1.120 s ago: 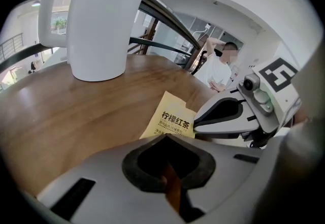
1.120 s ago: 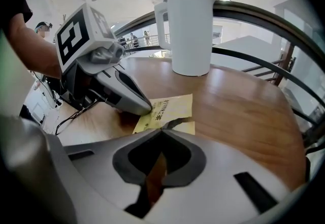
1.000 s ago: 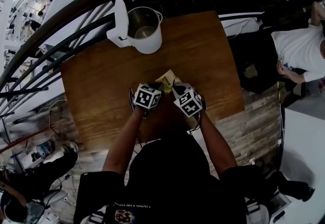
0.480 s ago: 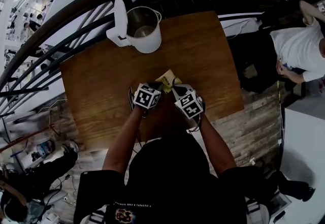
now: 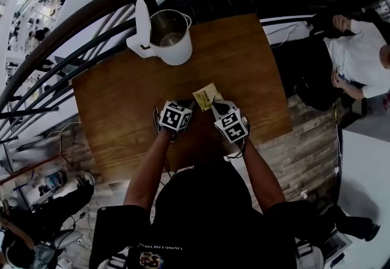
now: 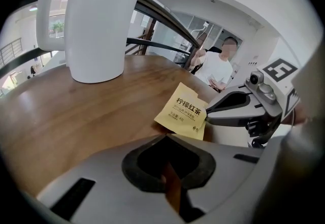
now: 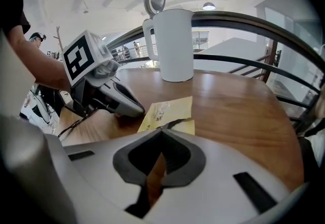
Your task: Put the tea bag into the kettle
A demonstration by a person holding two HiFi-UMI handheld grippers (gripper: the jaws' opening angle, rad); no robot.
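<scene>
A yellow tea bag packet is held just above the wooden table, between the two gripper tips. My left gripper is shut on its near left edge. My right gripper is shut on its right corner. In the right gripper view a dark split shows along the packet's lower part. The white kettle stands at the table's far left with its lid up and its steel inside showing.
A dark curved railing runs behind the kettle and the table's far edge. A person in a white shirt sits off the table's right side. Bare wood lies between the packet and the kettle.
The right gripper has rolled and shifted slightly right. The packet now stands out further beyond the tips, with more of its yellow face showing. The left gripper has stayed put.
</scene>
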